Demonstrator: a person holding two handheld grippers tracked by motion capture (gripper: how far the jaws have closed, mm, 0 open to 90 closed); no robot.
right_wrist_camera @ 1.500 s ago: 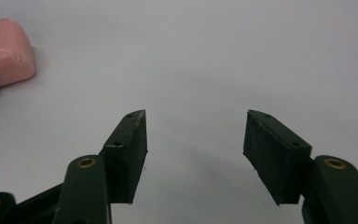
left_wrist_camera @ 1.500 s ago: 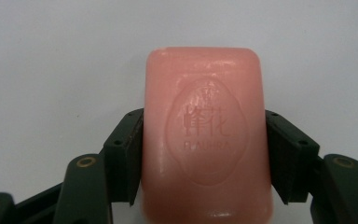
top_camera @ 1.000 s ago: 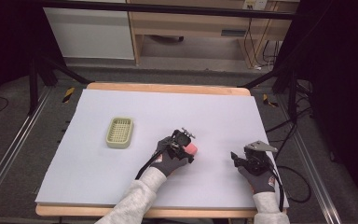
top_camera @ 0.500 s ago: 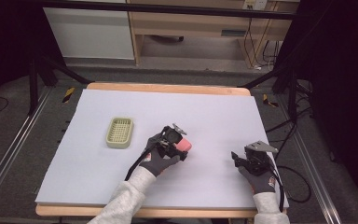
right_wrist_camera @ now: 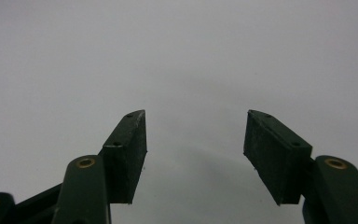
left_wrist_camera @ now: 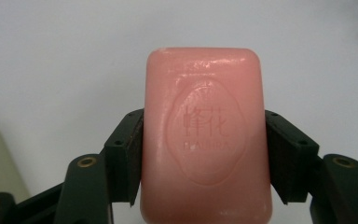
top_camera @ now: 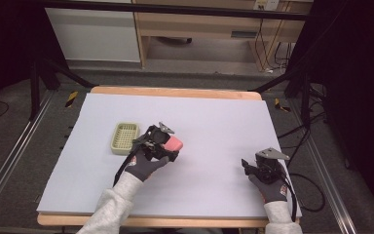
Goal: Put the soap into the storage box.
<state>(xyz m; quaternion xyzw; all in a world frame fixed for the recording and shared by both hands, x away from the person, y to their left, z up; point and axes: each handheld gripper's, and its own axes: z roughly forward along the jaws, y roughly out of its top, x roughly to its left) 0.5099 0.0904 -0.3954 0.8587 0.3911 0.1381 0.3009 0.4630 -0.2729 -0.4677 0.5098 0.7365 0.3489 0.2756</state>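
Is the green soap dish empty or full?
Empty: the soap dish shows bare mesh, while the pink soap bar sits clamped between the left gripper jaws.

even, soft overhead light on the table [top_camera: 214, 122], dark surroundings, slight close-up blur

In the high view, my left tongs [top_camera: 171, 146] sit at mid-frame on the surface [top_camera: 214, 117], clamping the soap [top_camera: 174, 144]. The tray [top_camera: 124, 138] lies just left. My right tongs [top_camera: 247, 165] rest lower right, well apart.
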